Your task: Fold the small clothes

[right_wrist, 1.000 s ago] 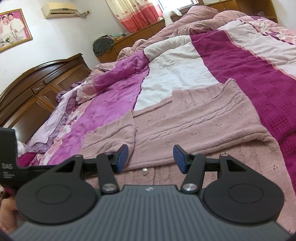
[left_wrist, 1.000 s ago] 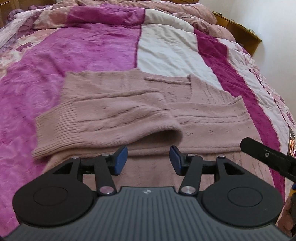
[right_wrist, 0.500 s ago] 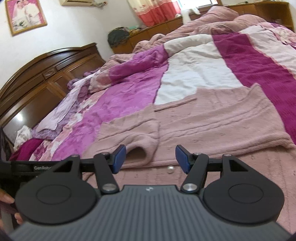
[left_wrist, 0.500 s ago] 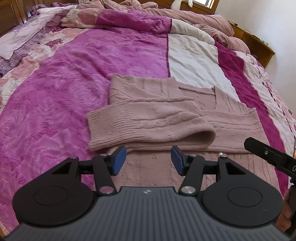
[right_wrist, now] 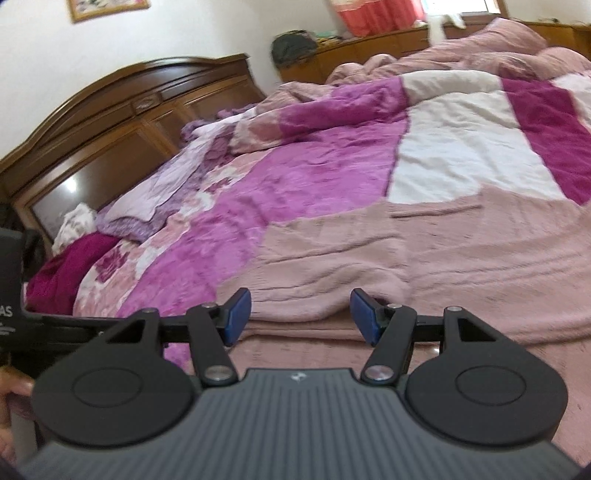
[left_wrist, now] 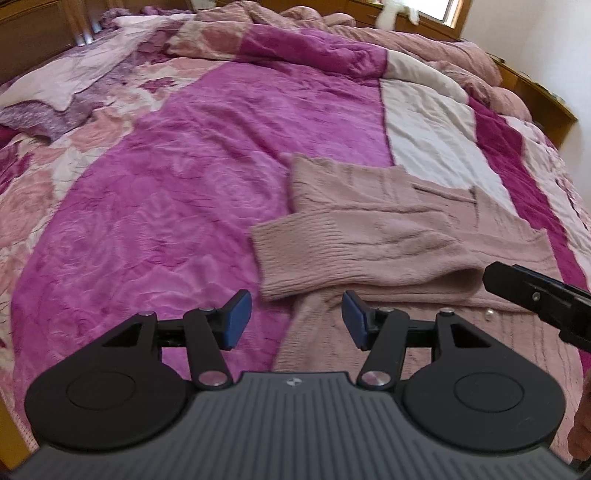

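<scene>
Left wrist view: the left black two-finger gripper with blue pads (left_wrist: pixel 293 319) hovers with its jaws spread apart and nothing between them, above the near edge of a dusty-pink cable-knit sweater (left_wrist: pixel 388 221). The sweater lies flat on a magenta, pink and white patchwork plush bedspread (left_wrist: pixel 166 192), toward the right side of the bed. One sleeve is folded across the body, and its ribbed cuff (left_wrist: pixel 295 254) points left, ending just beyond the gripper's fingertips. The knit looks soft and fuzzy, with raised cable ridges running along the sleeve and body. A small pale button (left_wrist: pixel 489 314) shows near the lower front edge. A black part of the other gripper's body (left_wrist: pixel 535 295) enters from the right edge. Right wrist view: the right black two-finger gripper with blue pads (right_wrist: pixel 301 317) also has its jaws apart and empty, held low over the same sweater (right_wrist: pixel 443 258), which fills the right and middle of this blurred view. A rounded fold of the sleeve bulges directly ahead of the fingertips. Behind the bed stand a dark brown carved wooden headboard (right_wrist: pixel 129 122) and a white wall (right_wrist: pixel 184 29).
</scene>
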Tool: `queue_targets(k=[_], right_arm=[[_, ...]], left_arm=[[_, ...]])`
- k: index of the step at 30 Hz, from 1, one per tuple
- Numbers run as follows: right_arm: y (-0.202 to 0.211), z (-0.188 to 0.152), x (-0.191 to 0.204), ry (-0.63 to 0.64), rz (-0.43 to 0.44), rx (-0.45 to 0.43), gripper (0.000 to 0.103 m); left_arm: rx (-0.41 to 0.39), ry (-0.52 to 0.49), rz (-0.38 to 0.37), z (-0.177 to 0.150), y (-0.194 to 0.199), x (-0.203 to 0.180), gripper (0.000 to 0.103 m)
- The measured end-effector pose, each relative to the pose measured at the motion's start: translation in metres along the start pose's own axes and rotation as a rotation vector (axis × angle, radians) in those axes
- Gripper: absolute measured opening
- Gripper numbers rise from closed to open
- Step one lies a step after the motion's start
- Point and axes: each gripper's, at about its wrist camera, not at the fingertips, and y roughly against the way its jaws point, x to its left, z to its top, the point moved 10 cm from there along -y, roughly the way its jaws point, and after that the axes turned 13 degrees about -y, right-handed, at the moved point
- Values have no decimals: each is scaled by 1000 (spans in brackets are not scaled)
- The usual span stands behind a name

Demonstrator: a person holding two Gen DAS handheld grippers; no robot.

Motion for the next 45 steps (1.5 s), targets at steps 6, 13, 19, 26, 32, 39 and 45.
queue_targets(k=[6, 13, 19, 26, 32, 39, 45], right_arm=[[-26, -7, 36, 79, 42, 49, 70], [-63, -27, 68, 182, 59, 134, 70], [-97, -49, 74, 279, 23, 195, 70], [-122, -66, 72, 421, -56, 200, 71], [-124, -59, 66, 436, -126, 157, 33], [-99, -17, 52, 190, -56, 70, 12], [-59, 30, 31, 62, -49, -65, 12]], left_arm=[[9, 54, 45, -10, 3, 29, 62], [33, 105, 102, -26, 3, 61, 62], [54, 160, 137, -40, 1, 83, 62], [64, 172, 143, -46, -1, 89, 62], [64, 168, 138, -45, -3, 87, 62], [61, 144, 132, -40, -2, 78, 62], [33, 104, 121, -27, 3, 64, 62]])
